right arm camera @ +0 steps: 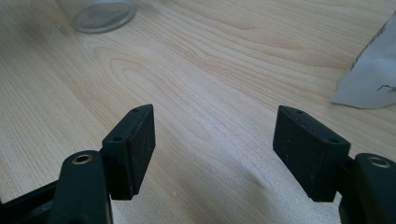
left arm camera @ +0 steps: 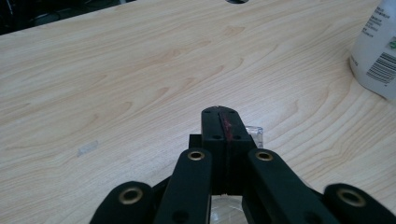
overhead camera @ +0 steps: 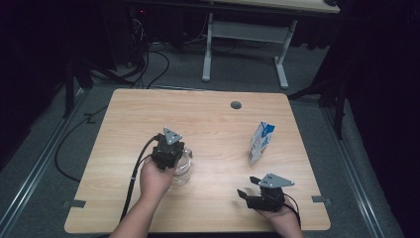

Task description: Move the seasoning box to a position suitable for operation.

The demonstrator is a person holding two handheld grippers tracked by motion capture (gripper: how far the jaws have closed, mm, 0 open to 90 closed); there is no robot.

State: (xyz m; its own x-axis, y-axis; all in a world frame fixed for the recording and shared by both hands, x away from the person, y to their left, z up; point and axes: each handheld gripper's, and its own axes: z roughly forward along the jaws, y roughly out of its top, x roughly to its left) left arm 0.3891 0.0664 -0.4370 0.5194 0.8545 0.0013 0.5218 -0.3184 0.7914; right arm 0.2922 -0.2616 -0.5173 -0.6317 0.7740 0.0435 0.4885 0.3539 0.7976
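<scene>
A clear glass jar stands on the wooden table, left of centre. My left gripper sits on top of it with its jaws pressed together; in the left gripper view a clear edge of the jar pokes out beside the tips, so the rim looks pinched. A white and blue carton stands to the right, also seen as the carton and the carton. My right gripper rests near the front right edge, jaws wide apart over bare wood. The jar's base shows far off.
A grey cable hole sits near the table's far edge. Beyond the table stand a white desk frame and loose cables on the floor. A black cable trails from the left gripper off the front edge.
</scene>
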